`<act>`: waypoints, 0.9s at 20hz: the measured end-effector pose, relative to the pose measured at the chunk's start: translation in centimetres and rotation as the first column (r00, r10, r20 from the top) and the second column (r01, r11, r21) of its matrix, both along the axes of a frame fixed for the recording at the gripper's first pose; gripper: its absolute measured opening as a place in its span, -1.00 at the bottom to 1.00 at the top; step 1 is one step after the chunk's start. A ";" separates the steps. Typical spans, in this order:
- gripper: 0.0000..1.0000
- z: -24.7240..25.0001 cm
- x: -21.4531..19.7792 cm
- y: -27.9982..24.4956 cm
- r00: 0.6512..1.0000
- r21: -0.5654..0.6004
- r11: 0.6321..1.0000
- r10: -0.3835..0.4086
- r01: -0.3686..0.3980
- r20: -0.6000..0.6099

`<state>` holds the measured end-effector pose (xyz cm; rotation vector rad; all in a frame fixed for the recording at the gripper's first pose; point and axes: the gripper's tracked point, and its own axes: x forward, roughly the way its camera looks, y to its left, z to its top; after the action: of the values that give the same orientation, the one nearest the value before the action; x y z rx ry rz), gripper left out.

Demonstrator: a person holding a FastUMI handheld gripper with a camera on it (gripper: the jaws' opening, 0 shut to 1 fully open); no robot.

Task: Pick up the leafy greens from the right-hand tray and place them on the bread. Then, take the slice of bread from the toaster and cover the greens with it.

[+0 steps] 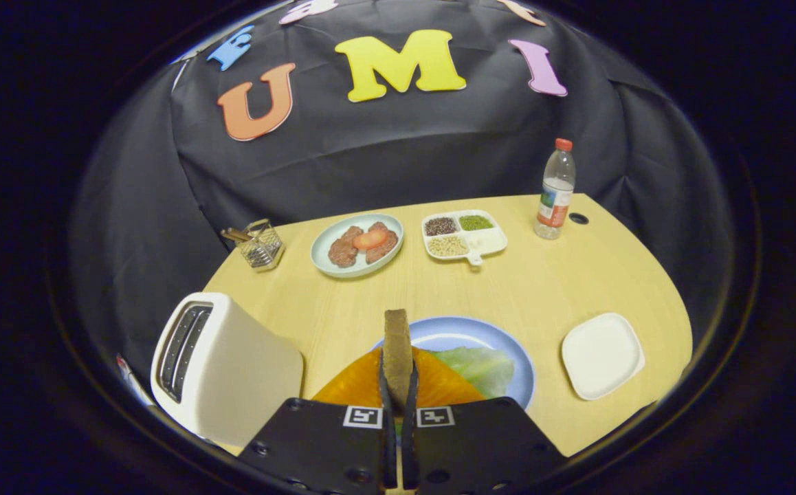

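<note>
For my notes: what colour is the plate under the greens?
Light blue plate, clearest in the gripper view; the hand-held gripper is shut on bread.

bread slice hiding part of leafy greens, toaster slots' insides unclear

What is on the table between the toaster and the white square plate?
In the gripper view, the blue plate with greens lies between the toaster and white plate.
</note>
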<state>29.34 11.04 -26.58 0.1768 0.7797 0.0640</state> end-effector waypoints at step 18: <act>-0.39 -4.7 -1.3 -5.5 1.000 -0.091 0.996 0.001 -0.001 0.002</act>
<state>27.99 5.55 -31.25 0.0901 0.7792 0.0297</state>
